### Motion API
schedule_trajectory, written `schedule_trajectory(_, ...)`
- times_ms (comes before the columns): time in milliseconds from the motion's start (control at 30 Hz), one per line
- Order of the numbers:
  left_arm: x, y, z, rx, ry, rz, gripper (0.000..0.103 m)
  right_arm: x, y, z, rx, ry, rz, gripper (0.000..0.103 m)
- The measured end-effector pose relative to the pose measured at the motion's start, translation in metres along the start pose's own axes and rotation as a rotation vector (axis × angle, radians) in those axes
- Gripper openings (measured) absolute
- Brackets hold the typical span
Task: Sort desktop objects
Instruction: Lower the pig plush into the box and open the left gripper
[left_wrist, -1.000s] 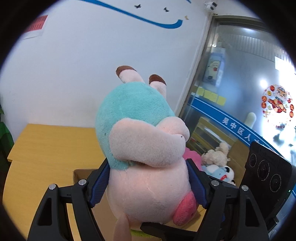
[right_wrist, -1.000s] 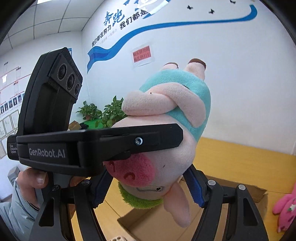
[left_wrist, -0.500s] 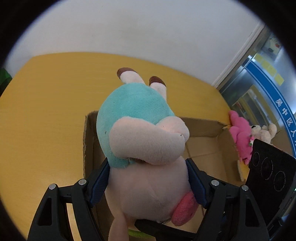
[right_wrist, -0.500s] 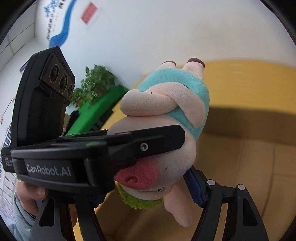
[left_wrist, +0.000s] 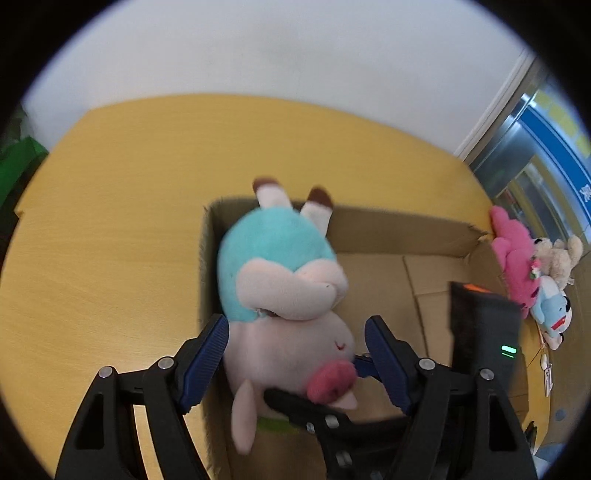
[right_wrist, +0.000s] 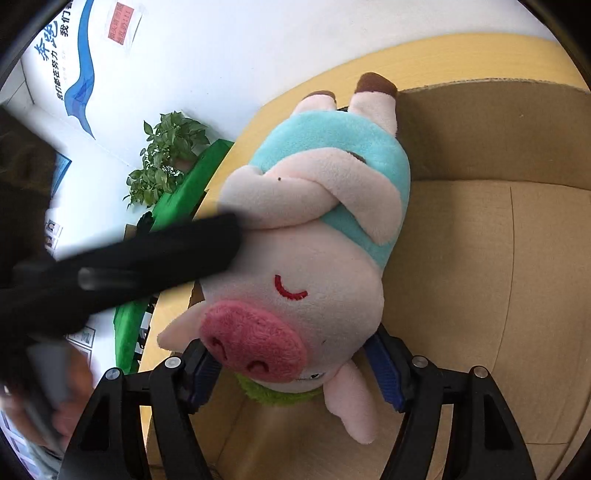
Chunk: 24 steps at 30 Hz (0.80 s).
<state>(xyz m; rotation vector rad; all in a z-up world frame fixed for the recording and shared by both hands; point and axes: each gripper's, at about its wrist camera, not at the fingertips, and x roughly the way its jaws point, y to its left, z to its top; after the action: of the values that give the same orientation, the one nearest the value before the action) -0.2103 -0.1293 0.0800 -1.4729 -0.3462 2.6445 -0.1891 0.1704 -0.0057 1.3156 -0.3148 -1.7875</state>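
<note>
Two grippers hold one plush pig (left_wrist: 284, 295) upside down over the left end of an open cardboard box (left_wrist: 406, 236) on a yellow table (left_wrist: 110, 229). The left gripper (left_wrist: 295, 354) has its blue pads around the pig's head; the left pad presses the plush, while the right pad seems to stand a little off it. The right gripper (right_wrist: 295, 373) clamps the head just by the snout, both pads sunk in. The pig's feet point toward the box's far left corner. More plush toys (left_wrist: 532, 273) lie on the table beyond the box's right wall.
</note>
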Motion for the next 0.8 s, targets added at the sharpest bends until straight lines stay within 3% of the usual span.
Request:
schedule_trajectory(100, -0.043, 0.008, -0.012, 0.012, -0.071, 0.023, 0.077, 0.011, -0.008, 0.005, -0.032, 0.011, -0.029, 0.074)
schedule_trajectory(233, -0.078, 0.017, -0.025, 0.005, -0.124, 0.065, 0.077, -0.013, 0.033, -0.001, -0.173, 0.026, -0.122, 0.078)
schedule_trajectory(333, -0.109, 0.013, -0.049, 0.032, -0.186, 0.079, 0.077, -0.059, 0.054, -0.038, -0.279, -0.053, -0.152, 0.092)
schedule_trajectory(400, -0.126, -0.001, -0.064, 0.047, -0.234, 0.088, 0.078, -0.098, 0.071, -0.058, -0.331, -0.118, -0.215, 0.103)
schedule_trajectory(667, -0.176, -0.049, -0.135, 0.128, -0.459, 0.158, 0.080, -0.201, 0.150, -0.126, -0.444, -0.311, -0.445, 0.103)
schedule_trajectory(700, -0.178, -0.058, -0.144, 0.138, -0.473, 0.179, 0.082, -0.190, 0.171, -0.116, -0.445, -0.330, -0.463, 0.103)
schedule_trajectory(800, -0.176, -0.077, -0.163, 0.121, -0.464, 0.192, 0.083, -0.240, 0.177, -0.161, -0.432, -0.403, -0.525, 0.103)
